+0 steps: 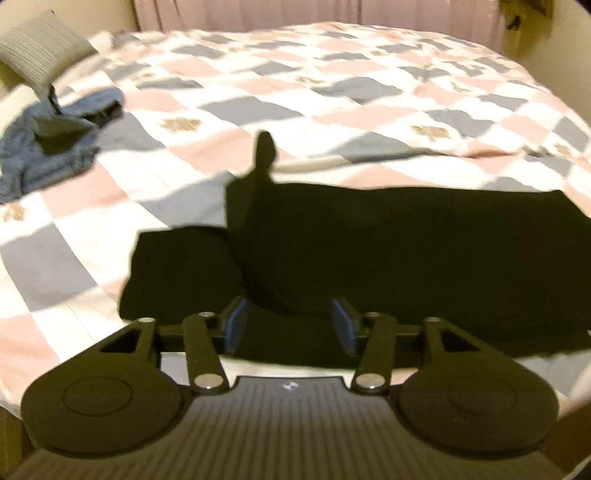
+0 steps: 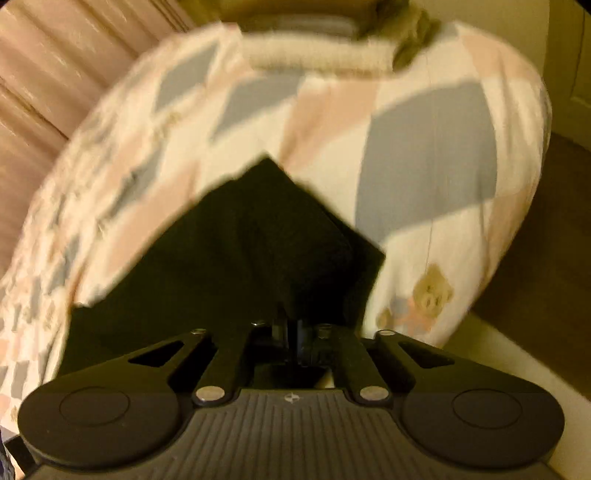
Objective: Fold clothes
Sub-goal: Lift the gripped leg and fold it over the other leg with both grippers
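Observation:
A black garment (image 1: 388, 251) lies spread across the checked quilt (image 1: 295, 92) on the bed. My left gripper (image 1: 290, 325) is open just above its near edge, and a rounded fold of the black cloth sits between the blue pads (image 1: 236, 325) without being pinched. A narrow dark strip (image 1: 264, 155) sticks up at the garment's far left edge. In the right wrist view my right gripper (image 2: 291, 332) is shut on a bunched part of the black garment (image 2: 240, 251), which spreads away from the fingers to a point over the quilt (image 2: 424, 155).
A crumpled blue denim piece (image 1: 55, 147) lies at the left of the bed, below a grey pillow (image 1: 40, 48). Pink curtains (image 1: 295, 11) hang behind the bed. The bed's edge and brown floor (image 2: 546, 240) show to the right in the right wrist view.

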